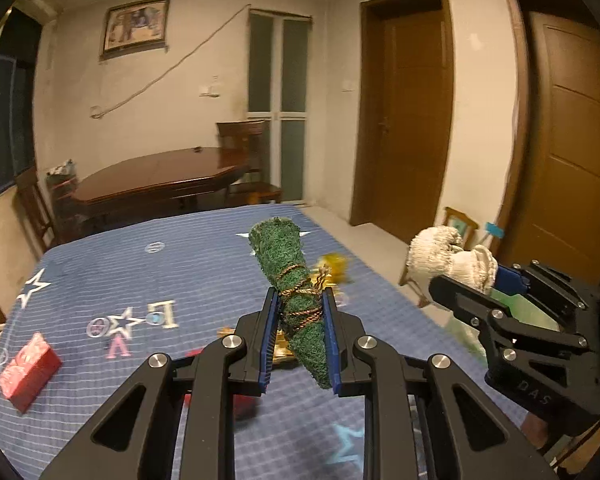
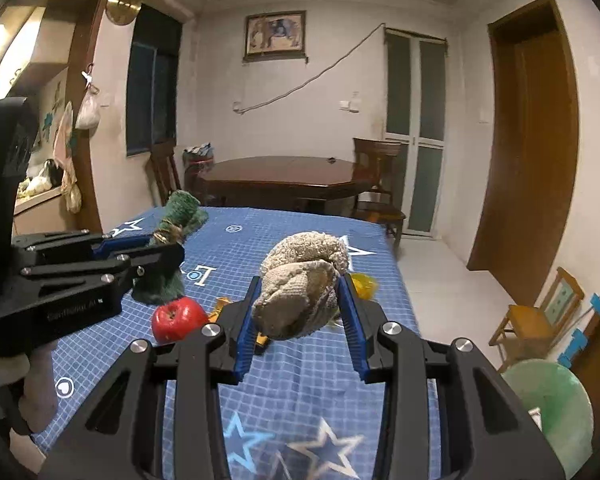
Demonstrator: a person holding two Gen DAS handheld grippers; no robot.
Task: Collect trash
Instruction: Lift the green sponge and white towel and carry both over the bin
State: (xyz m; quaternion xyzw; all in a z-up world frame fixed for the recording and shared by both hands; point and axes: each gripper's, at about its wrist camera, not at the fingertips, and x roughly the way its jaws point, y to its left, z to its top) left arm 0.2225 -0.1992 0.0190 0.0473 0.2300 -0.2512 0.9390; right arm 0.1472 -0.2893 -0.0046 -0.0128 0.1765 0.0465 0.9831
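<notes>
The left gripper [image 1: 300, 340] has its jaws clamped on a rolled green scouring pad [image 1: 296, 296] bound with brown twine, held tilted and lifted above the blue star-patterned cloth [image 1: 140, 272] that covers the surface. The right gripper [image 2: 300, 320] has its jaws pressed against a balled-up beige knitted glove [image 2: 304, 280], also held up off the cloth. In the left wrist view, the right gripper sits to the right of the pad, at the surface's edge.

Under and around the jaws, a red apple [image 2: 178, 318] lies on the cloth just beside some gold wrappers [image 2: 219, 305], and a yellow crumpled piece [image 2: 362, 285], perhaps plastic, shows blurred behind the glove. A red box [image 1: 29, 372] rests on the cloth well to the left. A pale green bin [image 2: 552, 404] stands beside the surface on the right. Farther back is a dark wooden dining table [image 2: 284, 178] with chairs.
</notes>
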